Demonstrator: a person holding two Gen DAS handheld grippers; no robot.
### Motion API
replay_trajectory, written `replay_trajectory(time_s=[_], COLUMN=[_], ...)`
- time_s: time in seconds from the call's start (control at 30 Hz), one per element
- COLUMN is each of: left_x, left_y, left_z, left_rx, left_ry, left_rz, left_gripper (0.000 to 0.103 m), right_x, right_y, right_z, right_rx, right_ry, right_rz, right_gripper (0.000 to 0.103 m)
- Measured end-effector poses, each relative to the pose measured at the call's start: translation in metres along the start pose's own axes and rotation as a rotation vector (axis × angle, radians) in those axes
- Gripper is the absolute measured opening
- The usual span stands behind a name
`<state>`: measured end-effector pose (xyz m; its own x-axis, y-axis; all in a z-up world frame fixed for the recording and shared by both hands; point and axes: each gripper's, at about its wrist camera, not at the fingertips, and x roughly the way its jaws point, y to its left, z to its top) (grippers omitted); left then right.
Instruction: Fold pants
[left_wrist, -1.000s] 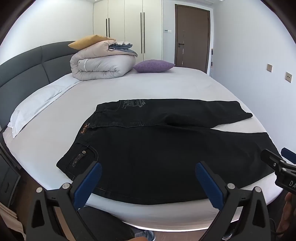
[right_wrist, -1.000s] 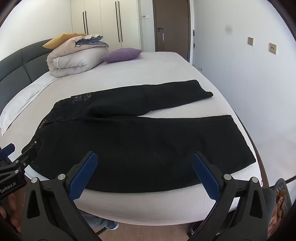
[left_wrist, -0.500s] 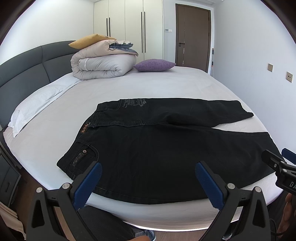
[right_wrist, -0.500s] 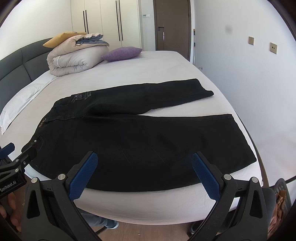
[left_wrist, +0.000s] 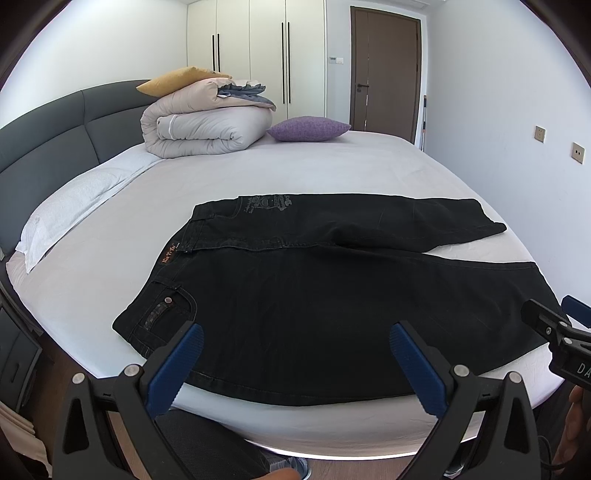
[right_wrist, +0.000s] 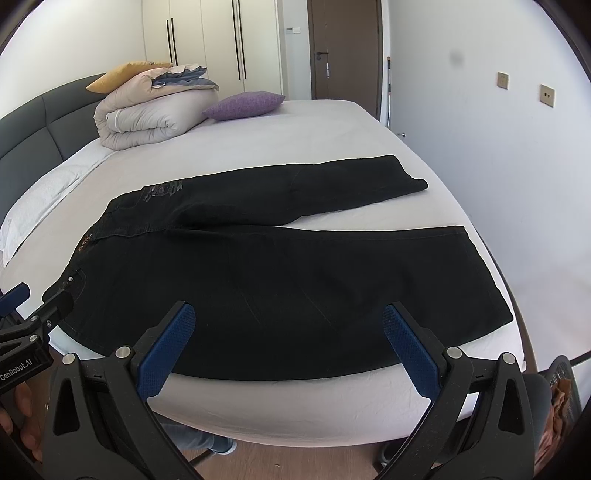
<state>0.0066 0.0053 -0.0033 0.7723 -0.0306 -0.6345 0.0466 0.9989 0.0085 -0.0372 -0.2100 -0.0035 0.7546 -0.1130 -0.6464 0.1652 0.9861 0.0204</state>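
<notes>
Black pants (left_wrist: 314, 295) lie flat on the white bed (left_wrist: 295, 173), waistband to the left, both legs spread to the right, the far leg angled away; they also show in the right wrist view (right_wrist: 295, 280). My left gripper (left_wrist: 295, 347) is open and empty, hovering over the near edge by the waist and hip. My right gripper (right_wrist: 288, 328) is open and empty over the near leg's lower edge. Each gripper's tip shows at the edge of the other's view.
A rolled beige duvet (left_wrist: 207, 122), a yellow pillow (left_wrist: 177, 79) and a purple cushion (left_wrist: 308, 128) sit at the bed's far end. A white pillow (left_wrist: 77, 199) lies by the grey headboard (left_wrist: 48, 129). Wooden floor lies below the bed's near edge.
Both grippers have drifted very slightly; the pants have not moved and both grippers stay open.
</notes>
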Motion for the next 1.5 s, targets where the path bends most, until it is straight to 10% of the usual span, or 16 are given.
replay_trajectory(time_s=[1.5], left_x=[0.014], left_y=[0.013], left_z=[-0.033], left_rx=[0.020], left_ry=[0.052], left_rz=[0.018], left_gripper=[0.103], right_x=[0.023], right_y=[0.015], right_z=[-0.022], right_rx=[-0.010], right_ry=[0.056], right_rz=[0.014], right_gripper=[0.103])
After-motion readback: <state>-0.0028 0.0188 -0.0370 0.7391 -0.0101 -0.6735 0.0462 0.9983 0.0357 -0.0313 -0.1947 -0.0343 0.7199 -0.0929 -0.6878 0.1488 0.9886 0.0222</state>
